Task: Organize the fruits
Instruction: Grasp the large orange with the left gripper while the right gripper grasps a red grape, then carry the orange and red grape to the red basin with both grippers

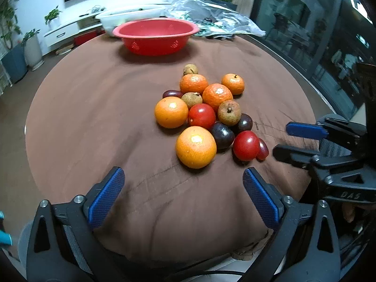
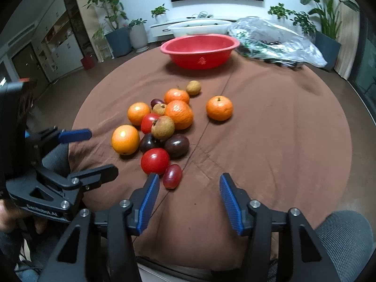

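Lying ahead of right tool: grape

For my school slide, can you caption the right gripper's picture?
Open right gripper near a red grape, fruit pile and red bowl beyond.

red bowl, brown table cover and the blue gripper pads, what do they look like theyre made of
Red bowl: likely plastic, smooth with a slight sheen, thin rolled rim, moulded perforated patches on the wall.
Brown table cover: looks like cloth, matte, with creases and a seam line.
Blue pads on the right gripper: probably rubber or textured plastic, with a fine knurled grid.
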Available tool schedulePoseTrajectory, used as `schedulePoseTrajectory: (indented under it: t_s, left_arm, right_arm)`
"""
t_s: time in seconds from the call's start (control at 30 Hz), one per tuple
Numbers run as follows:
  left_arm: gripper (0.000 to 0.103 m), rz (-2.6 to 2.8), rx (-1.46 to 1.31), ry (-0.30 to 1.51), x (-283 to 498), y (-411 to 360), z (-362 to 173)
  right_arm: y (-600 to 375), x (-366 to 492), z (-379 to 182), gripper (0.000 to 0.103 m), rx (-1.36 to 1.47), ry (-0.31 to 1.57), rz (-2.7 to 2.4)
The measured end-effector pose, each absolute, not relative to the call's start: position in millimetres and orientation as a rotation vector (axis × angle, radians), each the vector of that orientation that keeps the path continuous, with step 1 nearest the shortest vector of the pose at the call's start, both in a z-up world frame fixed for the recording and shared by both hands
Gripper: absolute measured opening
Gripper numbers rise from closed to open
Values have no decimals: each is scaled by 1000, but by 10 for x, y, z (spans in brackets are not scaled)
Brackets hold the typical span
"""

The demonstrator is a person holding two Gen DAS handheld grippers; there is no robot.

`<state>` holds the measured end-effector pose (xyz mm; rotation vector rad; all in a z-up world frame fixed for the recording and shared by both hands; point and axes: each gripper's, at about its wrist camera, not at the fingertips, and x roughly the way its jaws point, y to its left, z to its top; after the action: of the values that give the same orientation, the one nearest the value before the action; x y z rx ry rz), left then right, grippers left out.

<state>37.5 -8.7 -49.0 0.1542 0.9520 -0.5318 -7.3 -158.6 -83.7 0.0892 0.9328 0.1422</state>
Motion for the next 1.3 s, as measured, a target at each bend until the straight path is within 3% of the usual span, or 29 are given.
schedulePoseTrajectory:
  t_s: [0.13,0.2,0.27,0.43,0.6,1.3]
  left_arm:
    - [81,-584,183,947,421,-91,-487]
    - [64,-609,195,954,465,-108,-498]
    - [59,-632,203,961,512,-136,-511]
    - [58,-656,215,971,559,-190,-547]
    - [38,-689,201,989,597,-224,-582]
    - [37,-677,75,976,464,34,-523]
  right_arm:
    - [-1580,-16,-934,45,102,975,168]
    - [-1574,-10,-944,44,101,978,173]
    - [-1551,-22,-933,44,92,975,180]
    - [-1514,-12,-962,44,84,984,195]
    - [-1513,12,-968,44,76,983,198]
    - [-1348,118,-986,37,-24,986,275]
